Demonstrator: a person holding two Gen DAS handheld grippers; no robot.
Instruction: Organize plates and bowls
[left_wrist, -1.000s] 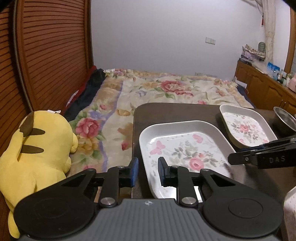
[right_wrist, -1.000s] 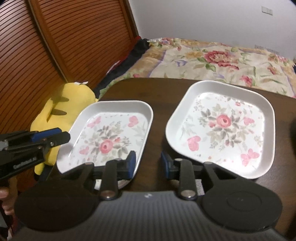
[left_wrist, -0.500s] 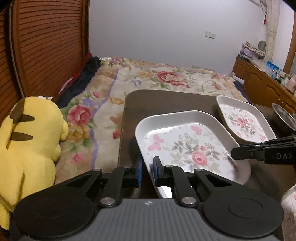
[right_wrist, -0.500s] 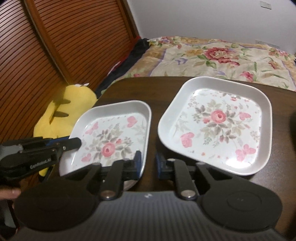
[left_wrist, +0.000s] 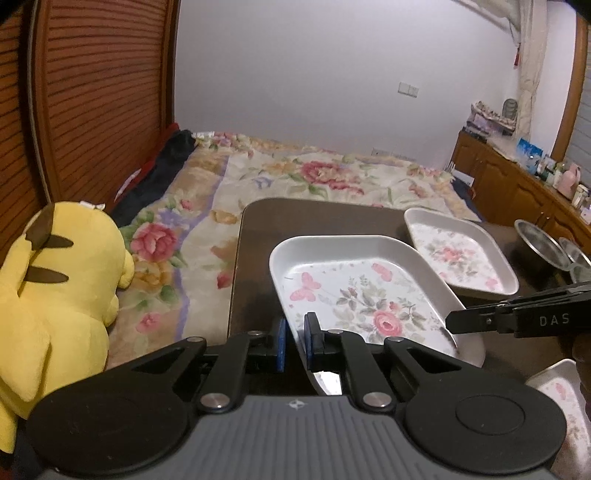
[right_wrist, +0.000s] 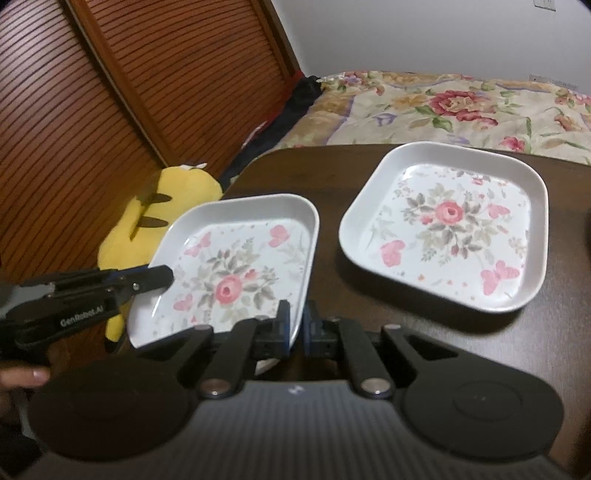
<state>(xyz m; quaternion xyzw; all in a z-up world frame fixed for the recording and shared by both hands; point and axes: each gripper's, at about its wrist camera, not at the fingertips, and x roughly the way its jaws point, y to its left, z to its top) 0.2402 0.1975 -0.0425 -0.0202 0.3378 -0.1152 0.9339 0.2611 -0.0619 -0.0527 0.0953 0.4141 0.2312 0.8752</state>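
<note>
Both tools clamp the near floral plate (right_wrist: 236, 273): my left tool (left_wrist: 293, 341) pinches its left rim, my right tool (right_wrist: 295, 326) its near-right rim. The plate is roughly square with no clear long axis, face up, one corner pointing at the bed (left_wrist: 295, 177). It sits at the dark desk's (right_wrist: 332, 177) left edge; a second floral plate (right_wrist: 447, 225) lies apart to its right. A yellow plush (left_wrist: 55, 288) rests beside a slatted wooden wall (right_wrist: 129, 92).
</note>
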